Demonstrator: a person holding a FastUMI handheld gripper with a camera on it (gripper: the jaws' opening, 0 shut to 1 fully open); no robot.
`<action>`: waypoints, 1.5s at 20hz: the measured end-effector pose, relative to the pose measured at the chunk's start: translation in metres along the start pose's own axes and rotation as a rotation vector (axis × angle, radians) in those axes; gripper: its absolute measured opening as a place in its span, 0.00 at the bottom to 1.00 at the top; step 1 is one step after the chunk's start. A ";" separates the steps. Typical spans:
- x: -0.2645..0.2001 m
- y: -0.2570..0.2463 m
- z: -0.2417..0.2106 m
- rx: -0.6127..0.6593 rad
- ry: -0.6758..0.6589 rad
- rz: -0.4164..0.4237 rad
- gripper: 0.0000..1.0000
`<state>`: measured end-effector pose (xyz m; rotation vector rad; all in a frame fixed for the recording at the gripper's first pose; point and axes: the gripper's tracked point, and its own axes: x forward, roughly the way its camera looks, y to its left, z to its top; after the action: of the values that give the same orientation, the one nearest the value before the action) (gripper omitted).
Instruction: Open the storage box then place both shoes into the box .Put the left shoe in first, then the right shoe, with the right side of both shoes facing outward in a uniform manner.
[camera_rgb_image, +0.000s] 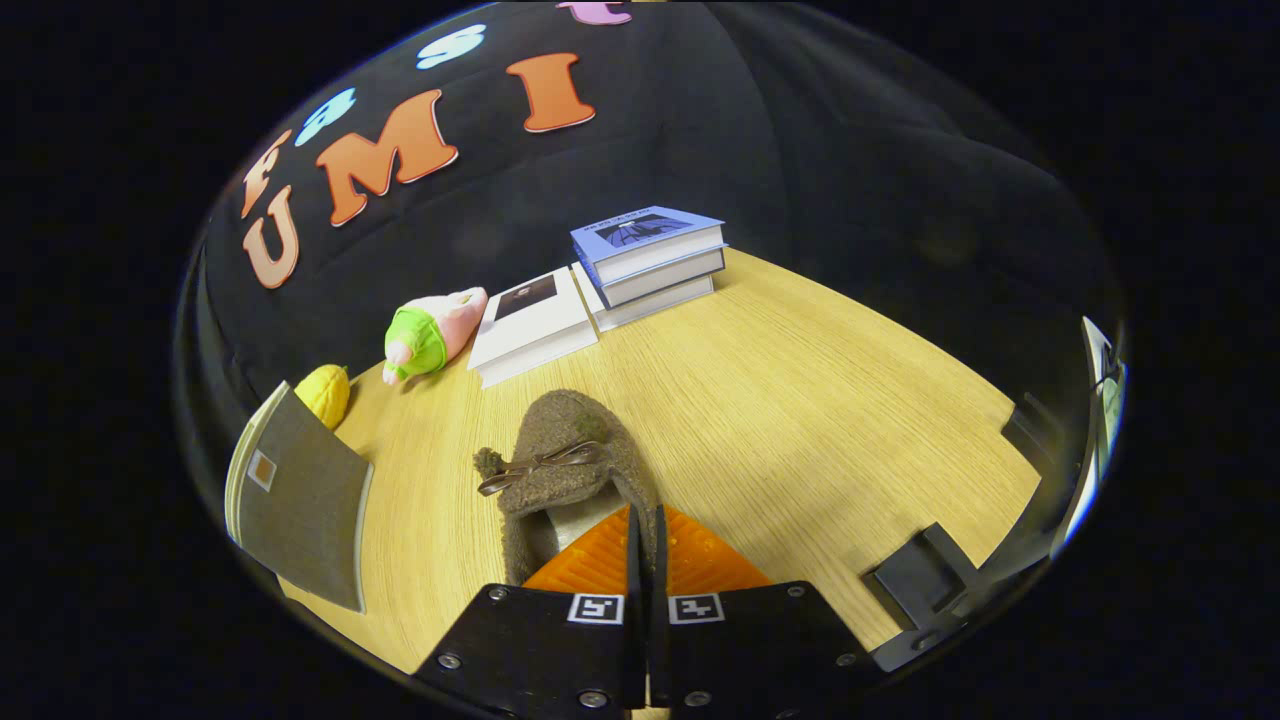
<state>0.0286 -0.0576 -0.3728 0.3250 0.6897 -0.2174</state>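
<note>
The gripper (645, 545) has its fingers drawn almost together, pinching the thin collar of a brown felt shoe (565, 470) at its heel side, so the shoe hangs or rests from that rim with its toe pointing away, toward 12 o'clock. Holding it by the collar edge looks chosen because that edge is the only part thin enough to fit between the fingers; I judge this a carry grip for taking the shoe to the storage box.

The shoe is a soft, fuzzy slipper, rounded at the toe, with a small brown bow across the upper and a pale lining inside the opening. Whether it touches the bench (820, 420) I cannot tell.

Beyond the toe, at 12 o'clock, lie a white book (530, 325) and a stack of blue books (650, 260). At 10 o'clock sits a pink and green plush toy (430, 335), with a yellow toy (325, 393) and a grey notebook (300, 495) nearer 9 o'clock.
</note>
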 end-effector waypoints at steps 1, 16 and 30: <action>-0.010 -0.003 0.000 -0.007 -0.011 -0.018 0.02; -0.100 0.151 0.064 -0.064 -0.132 0.104 0.01; -0.141 0.370 0.037 -0.034 -0.057 0.315 0.01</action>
<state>0.0565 0.2844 -0.1721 0.3886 0.5767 0.0848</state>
